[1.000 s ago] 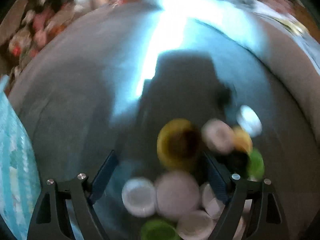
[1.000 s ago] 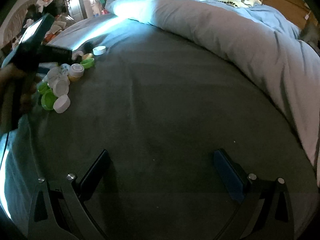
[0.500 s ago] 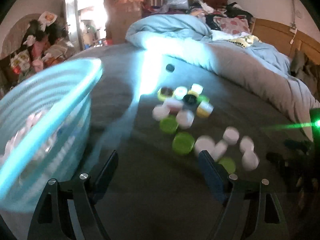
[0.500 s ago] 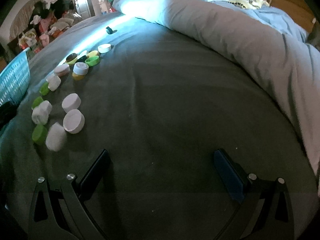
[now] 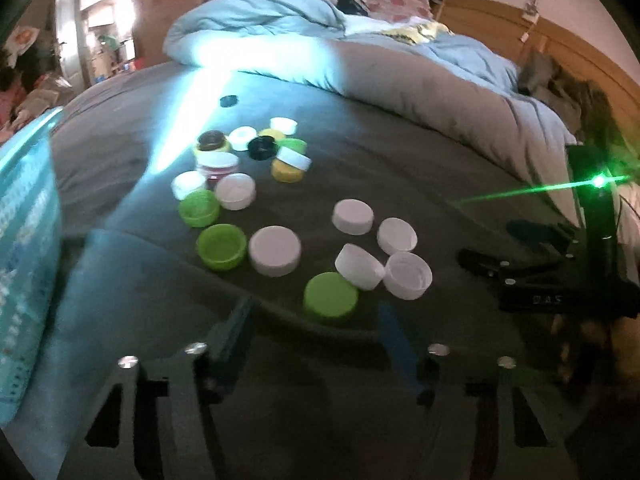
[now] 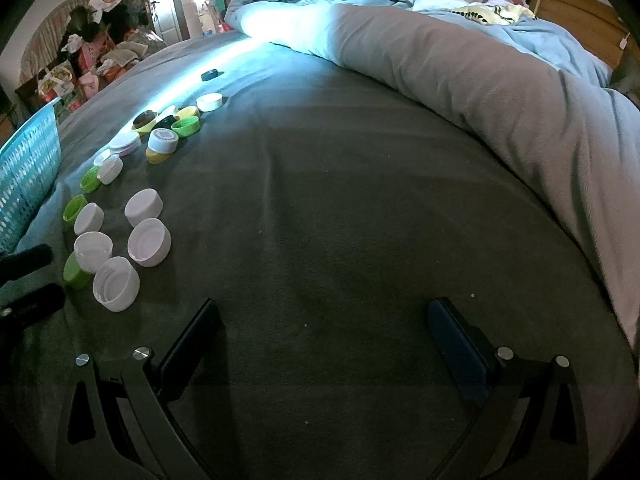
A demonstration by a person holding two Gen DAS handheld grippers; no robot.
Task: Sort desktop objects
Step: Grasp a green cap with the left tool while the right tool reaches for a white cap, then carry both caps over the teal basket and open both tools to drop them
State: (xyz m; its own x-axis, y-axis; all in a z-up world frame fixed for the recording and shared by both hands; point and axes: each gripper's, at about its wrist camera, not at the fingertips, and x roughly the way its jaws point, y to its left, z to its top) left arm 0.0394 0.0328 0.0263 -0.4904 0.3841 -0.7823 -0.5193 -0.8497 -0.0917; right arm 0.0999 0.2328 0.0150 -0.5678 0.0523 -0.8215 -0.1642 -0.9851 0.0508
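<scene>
Several bottle caps, white, green, yellow and black, lie scattered on a grey bedsheet (image 5: 400,168). A green cap (image 5: 330,295) lies nearest my left gripper (image 5: 316,320), which is open and empty just behind it. White caps (image 5: 274,250) lie beside it. In the right wrist view the caps (image 6: 149,241) run along the left side. My right gripper (image 6: 324,320) is open and empty over bare sheet. A lone black cap (image 5: 229,101) lies farther back.
A turquoise plastic basket (image 5: 24,240) stands at the left, also in the right wrist view (image 6: 28,172). A rumpled grey-blue duvet (image 6: 460,80) lies along the right. The right gripper's body (image 5: 560,280) with a green light shows in the left wrist view.
My left gripper has pulled back and up from close over the caps to a wider view. Several caps now lie spread out nearer the front. The right gripper barely moved.
</scene>
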